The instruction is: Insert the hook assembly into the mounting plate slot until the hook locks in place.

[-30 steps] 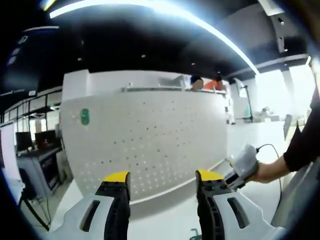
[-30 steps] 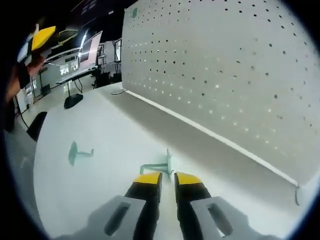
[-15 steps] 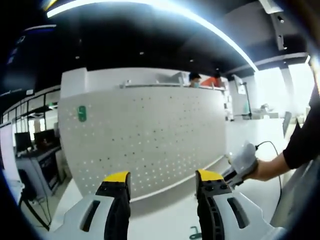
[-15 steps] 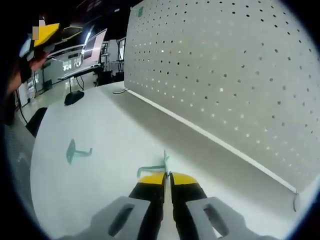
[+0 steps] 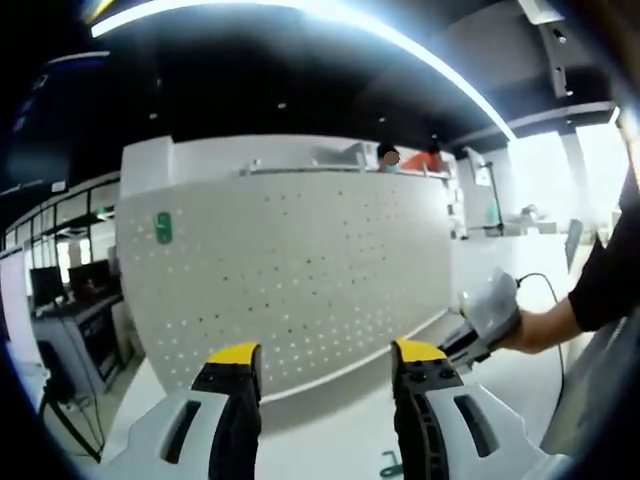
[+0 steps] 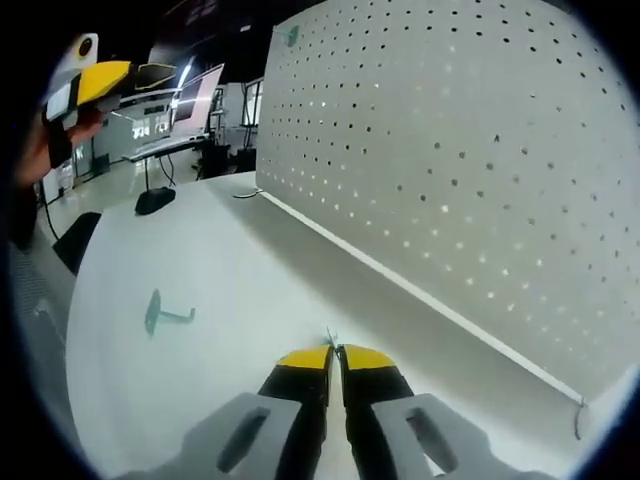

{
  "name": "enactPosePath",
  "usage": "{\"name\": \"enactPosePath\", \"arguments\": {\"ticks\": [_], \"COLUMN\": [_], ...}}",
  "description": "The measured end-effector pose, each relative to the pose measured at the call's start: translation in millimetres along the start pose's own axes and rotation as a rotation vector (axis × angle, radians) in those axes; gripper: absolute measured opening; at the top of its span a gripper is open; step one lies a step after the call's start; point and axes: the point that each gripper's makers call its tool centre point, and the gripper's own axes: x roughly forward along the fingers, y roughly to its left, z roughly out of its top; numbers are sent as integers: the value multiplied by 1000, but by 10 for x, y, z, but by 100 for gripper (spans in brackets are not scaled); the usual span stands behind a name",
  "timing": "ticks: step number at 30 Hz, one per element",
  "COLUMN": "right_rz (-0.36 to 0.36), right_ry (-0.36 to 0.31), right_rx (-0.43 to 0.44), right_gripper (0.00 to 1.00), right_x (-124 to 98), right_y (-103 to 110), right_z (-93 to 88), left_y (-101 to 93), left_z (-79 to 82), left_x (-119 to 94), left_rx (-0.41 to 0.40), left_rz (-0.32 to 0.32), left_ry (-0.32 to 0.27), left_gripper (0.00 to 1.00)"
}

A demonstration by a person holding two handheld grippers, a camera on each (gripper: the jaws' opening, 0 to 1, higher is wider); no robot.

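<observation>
Right hand-held gripper (image 6: pixel 334 356) is clamped on a green hook (image 6: pixel 329 338), just its tip peeking above the jaws, so the pickup looks done and next comes carrying it to a slot in the pegboard (image 6: pixel 460 170). Left hand-held gripper (image 5: pixel 325 358) hangs open and empty facing the pegboard (image 5: pixel 290 270). The right gripper view alone catches a second hook (image 6: pixel 160 314) lying on the desk (image 6: pixel 250 260)

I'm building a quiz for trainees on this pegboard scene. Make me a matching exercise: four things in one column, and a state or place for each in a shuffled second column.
1. left gripper
2. right gripper
3. loose teal plastic hook
4. white perforated pegboard panel

a. standing upright at the table's far edge
b. jaws wide apart, nothing between them
c. lying flat on the white table
d. jaws closed on a thin teal hook piece

Pairs: 1-b, 2-d, 3-c, 4-a
</observation>
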Motion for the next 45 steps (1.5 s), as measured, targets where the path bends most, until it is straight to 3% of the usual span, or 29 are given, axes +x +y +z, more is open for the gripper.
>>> {"name": "enactPosePath", "arguments": {"ticks": [14, 25, 33, 41, 45], "right_rz": [-18, 5, 7, -5, -10], "right_ry": [-6, 94, 129, 94, 96], "right_rx": [6, -73, -28, 12, -12], "right_gripper": [0, 0, 7, 7, 4], "right_x": [-77, -50, -31, 51, 65], "right_y": [-78, 45, 27, 25, 6], "right_z": [7, -213, -345, -311, -318], "left_y": [-58, -74, -67, -82, -114], "left_z": [7, 20, 32, 7, 7], "left_x": [12, 6, -1, 11, 19], "left_rx": [10, 15, 16, 15, 19], "left_rz": [-21, -24, -21, -27, -37], "left_ry": [-2, -6, -10, -1, 0], "left_gripper": [52, 51, 51, 51, 51]}}
